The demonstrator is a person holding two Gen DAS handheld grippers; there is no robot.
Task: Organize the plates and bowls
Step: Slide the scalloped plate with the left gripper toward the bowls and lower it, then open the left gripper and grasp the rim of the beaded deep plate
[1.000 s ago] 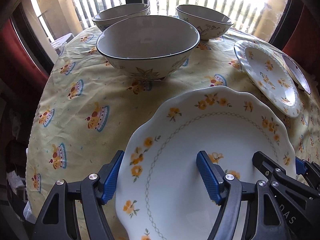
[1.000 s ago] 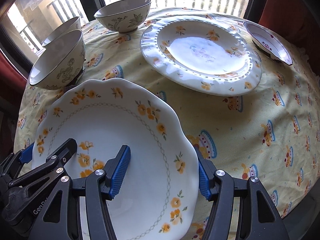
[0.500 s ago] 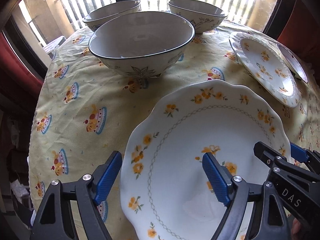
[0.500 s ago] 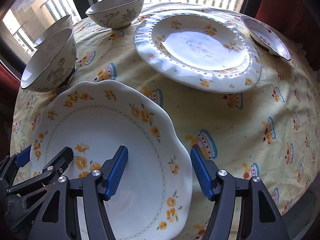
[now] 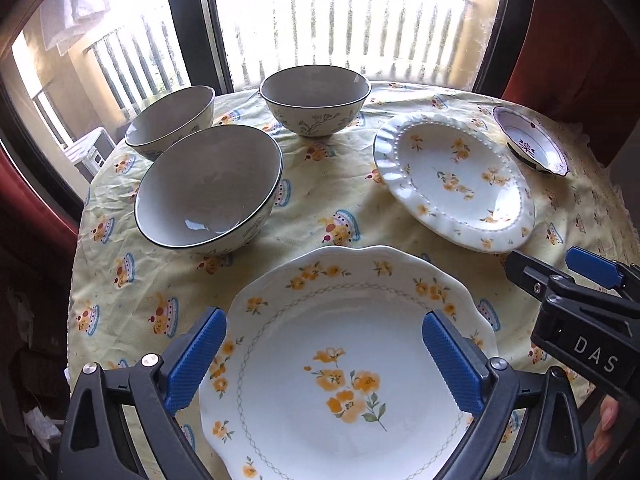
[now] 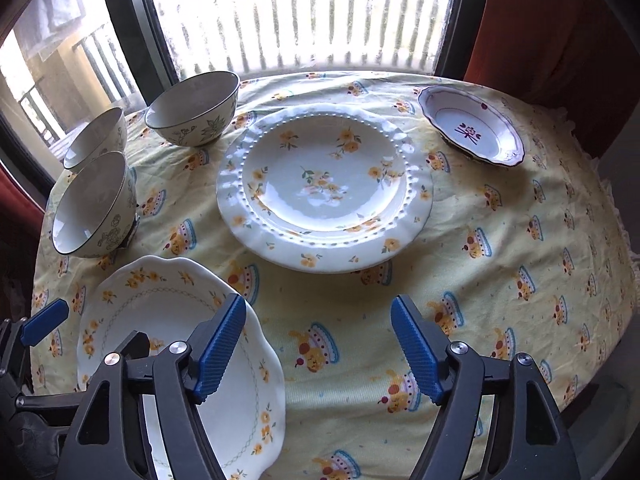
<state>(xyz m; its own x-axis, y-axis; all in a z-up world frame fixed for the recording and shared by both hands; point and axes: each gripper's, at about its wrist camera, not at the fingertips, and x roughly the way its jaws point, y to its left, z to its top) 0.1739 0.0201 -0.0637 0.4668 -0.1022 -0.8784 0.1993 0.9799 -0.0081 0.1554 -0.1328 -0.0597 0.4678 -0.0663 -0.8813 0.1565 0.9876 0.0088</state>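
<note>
White porcelain with orange flowers, the scalloped plate (image 5: 340,360) lies flat on the yellow worktop (image 6: 500,240) at its near edge. Since a second ago both units have let go of the plate's rim and lifted away. The left hand-held gripper (image 5: 324,364) is released, jaws opening, hovering above the plate without touching it. The right hand-held gripper (image 6: 318,352) is also released, jaws opening, now mostly over bare cloth beside the plate's right rim. This indicates the plate has been placed and either unit is free for the next item.

The beaded plate (image 6: 324,192) sits just beyond, the small purple-trimmed dish (image 6: 470,132) at far right, and three bowls (image 5: 208,188) cluster at far left. The nearest bowl stands close to the scalloped plate, limiting approach from that side.
</note>
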